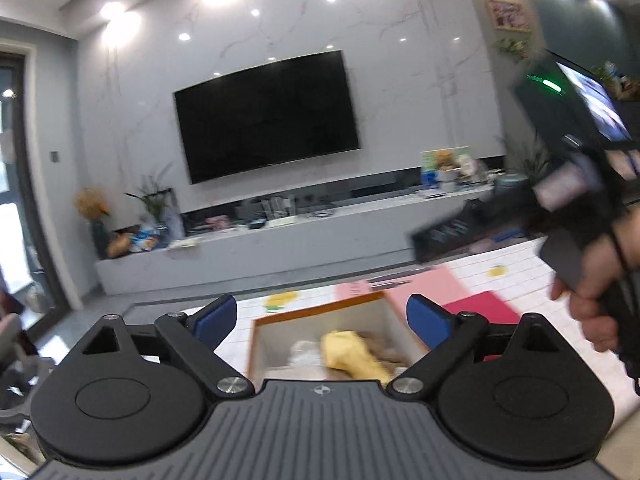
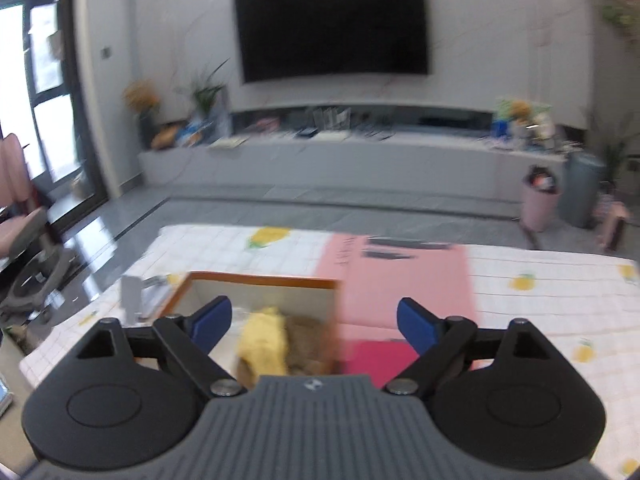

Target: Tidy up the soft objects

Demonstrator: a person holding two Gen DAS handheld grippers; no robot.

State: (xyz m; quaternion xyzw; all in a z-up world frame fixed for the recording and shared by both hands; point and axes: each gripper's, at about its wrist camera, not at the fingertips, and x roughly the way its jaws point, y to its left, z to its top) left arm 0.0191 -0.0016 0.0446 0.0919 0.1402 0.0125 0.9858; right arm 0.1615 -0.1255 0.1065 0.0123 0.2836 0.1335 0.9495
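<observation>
A wooden-rimmed box (image 1: 320,310) stands on the table in the left wrist view and holds a yellow soft item (image 1: 352,354), a white one (image 1: 304,354) and a brown one (image 1: 384,348). My left gripper (image 1: 322,320) is open and empty above the box. In the right wrist view the box (image 2: 260,280) shows the yellow item (image 2: 264,340) and the brown item (image 2: 308,340). My right gripper (image 2: 314,320) is open and empty above the box's right side. The right gripper's body and the hand holding it (image 1: 592,280) show at the right of the left wrist view.
The table has a white checked cloth (image 2: 540,300) with a pink sheet (image 2: 400,276) and a red item (image 2: 380,356) to the right of the box. A small white object (image 2: 132,292) stands left of the box. A TV (image 2: 332,24) and a long cabinet (image 2: 360,160) lie beyond.
</observation>
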